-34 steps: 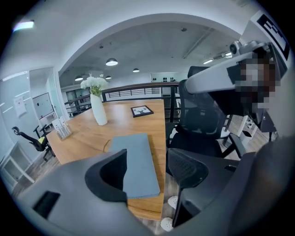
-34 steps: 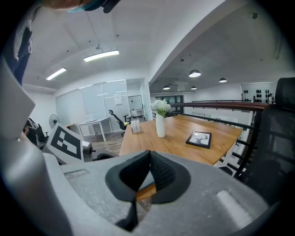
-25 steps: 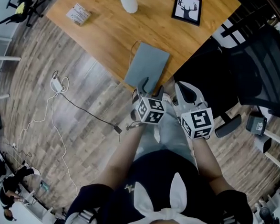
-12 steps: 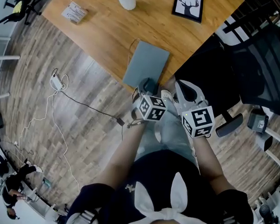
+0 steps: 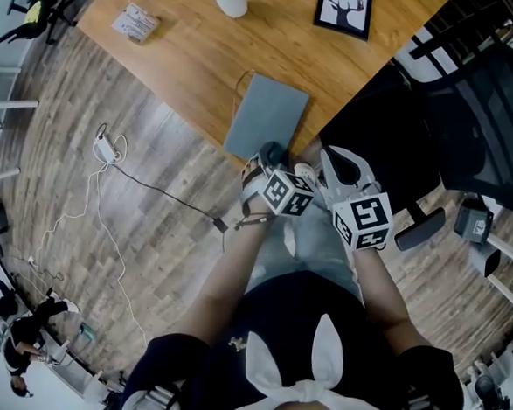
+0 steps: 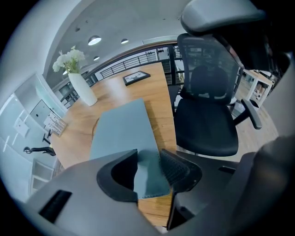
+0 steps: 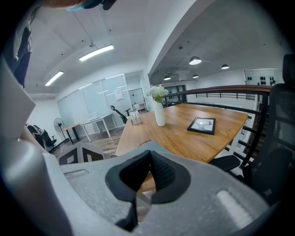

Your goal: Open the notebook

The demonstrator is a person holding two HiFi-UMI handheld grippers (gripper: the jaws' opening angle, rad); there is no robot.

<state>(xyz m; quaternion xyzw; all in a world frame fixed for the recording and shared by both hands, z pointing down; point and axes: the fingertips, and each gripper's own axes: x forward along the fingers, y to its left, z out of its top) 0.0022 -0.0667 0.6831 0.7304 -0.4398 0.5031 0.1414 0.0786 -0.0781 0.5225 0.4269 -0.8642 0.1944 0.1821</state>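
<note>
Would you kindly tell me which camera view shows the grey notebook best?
The left gripper view: the notebook lies large and close on the table, cover shut, its edges plain. The head view shows it from above, small, its near end covered. The right gripper view shows the table but no clear notebook.

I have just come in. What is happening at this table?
A person holds a two-jaw gripper in each hand at a wooden table. The jaws of the left gripper have just been closing around the near corner of the flat grey notebook, which lies closed; they do not seem to press it yet. The right gripper hangs beside, jaws together and empty.
</note>
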